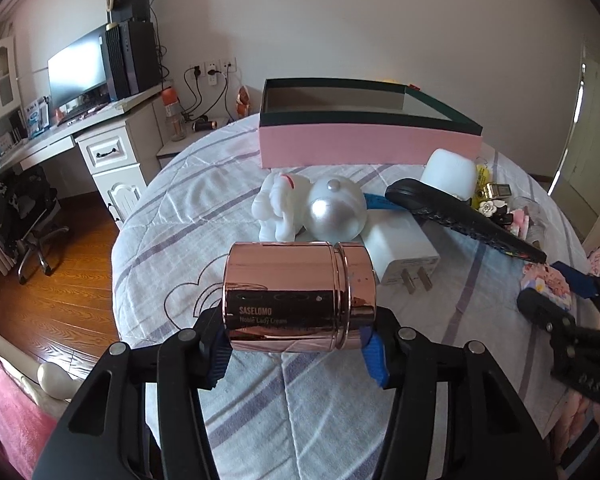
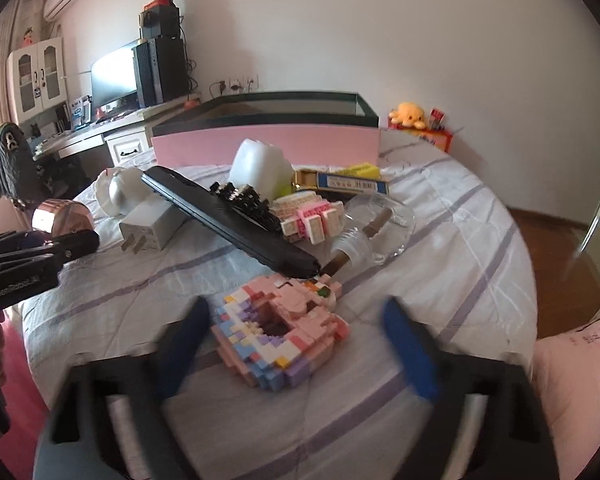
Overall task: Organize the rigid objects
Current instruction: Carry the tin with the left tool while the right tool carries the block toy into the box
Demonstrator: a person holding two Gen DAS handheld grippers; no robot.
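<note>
A shiny rose-gold cream jar lies on its side between the blue pads of my left gripper, which is shut on it just above the striped bedspread. The right wrist view shows the same jar at the far left. My right gripper stands open around a pastel pink toy-brick model that rests on the bed. Its left finger is close to the model and its right finger stands clear of it. A pink box with a dark rim sits open at the back.
Between the grippers and the box lie a white dog figurine, a pearly ball, a white plug charger, a black remote, a white container and a glass dish. The bed drops to wooden floor on the left.
</note>
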